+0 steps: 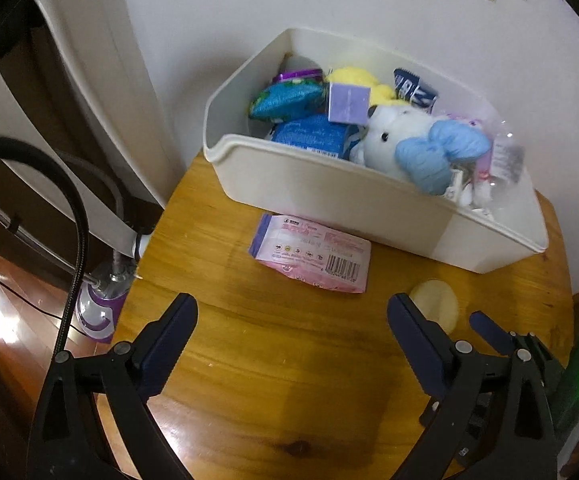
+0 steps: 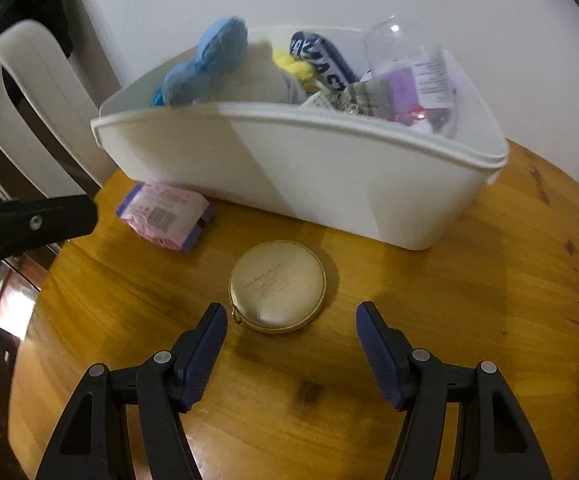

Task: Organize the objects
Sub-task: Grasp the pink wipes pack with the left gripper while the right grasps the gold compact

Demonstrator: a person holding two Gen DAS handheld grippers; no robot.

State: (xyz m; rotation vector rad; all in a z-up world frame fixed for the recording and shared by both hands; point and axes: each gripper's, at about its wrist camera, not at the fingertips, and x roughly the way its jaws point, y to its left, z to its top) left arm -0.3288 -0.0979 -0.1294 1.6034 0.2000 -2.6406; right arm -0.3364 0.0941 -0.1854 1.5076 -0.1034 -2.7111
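A white bin (image 1: pixel 329 196) (image 2: pixel 329 184) stands at the back of the round wooden table, holding a white plush with a blue bow (image 1: pixel 409 140), snack packets and other small items. A pink packet (image 1: pixel 311 254) (image 2: pixel 165 212) lies flat in front of the bin. A round gold compact (image 2: pixel 276 287) (image 1: pixel 435 304) rests on the table to its right. My left gripper (image 1: pixel 292 312) hovers open, short of the pink packet. Just short of the compact, my right gripper (image 2: pixel 291 318) is open and holds nothing. Part of the left gripper (image 2: pixel 33 224) shows at the left edge of the right wrist view.
The wooden table (image 1: pixel 273 360) (image 2: pixel 489 320) sits against a white wall. A purple and white appliance (image 1: pixel 101 312) with hoses stands on the floor to the left. A white curved chair back (image 2: pixel 21 108) is behind the table's left side.
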